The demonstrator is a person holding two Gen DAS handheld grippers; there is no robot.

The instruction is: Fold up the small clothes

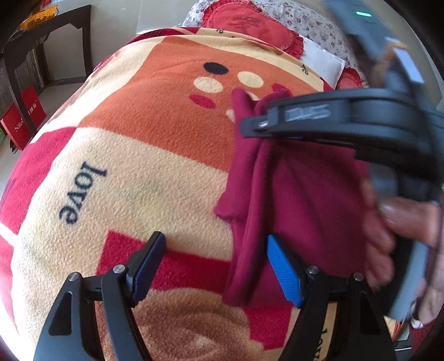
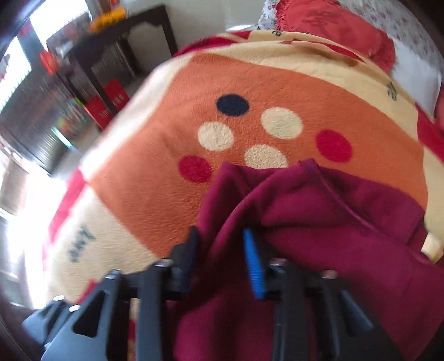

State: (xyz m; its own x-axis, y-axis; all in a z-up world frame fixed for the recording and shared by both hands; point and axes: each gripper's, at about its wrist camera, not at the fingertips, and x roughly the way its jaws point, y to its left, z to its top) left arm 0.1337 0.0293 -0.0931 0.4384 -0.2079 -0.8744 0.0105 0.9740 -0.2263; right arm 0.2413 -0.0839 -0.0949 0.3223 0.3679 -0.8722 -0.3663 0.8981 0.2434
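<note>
A fleece blanket (image 1: 133, 144) printed with an orange cartoon face and the word "love" covers the bed, and bare blanket runs from the centre out to 9 o'clock in the left wrist view. Its far edge falls away at 10 to 11 o'clock toward the floor, where a dark wooden table (image 1: 52, 36) and red boxes (image 1: 23, 119) stand. At 12 to 1 o'clock a red ruffled cushion (image 1: 249, 25) lies on a floral sheet (image 1: 313, 30).

The maroon garment (image 1: 310, 194) lies bunched at 3 to 5 o'clock, its folded left edge running up toward the centre and its top corner reaching the face's cheek spots.

The left gripper (image 1: 215, 266) is spread wide and holds nothing; its blue-padded finger (image 1: 283, 272) sits over the garment's left edge, the dark one over bare blanket.

The right gripper (image 2: 222, 258) stands at a narrow gap with a ridge of the maroon garment (image 2: 333, 211) rising between its fingers; motion blur hides whether the pads press the cloth. In the left view it crosses above the garment at 2 o'clock, with the person's hand (image 1: 402, 222) at 3 to 4 o'clock.
</note>
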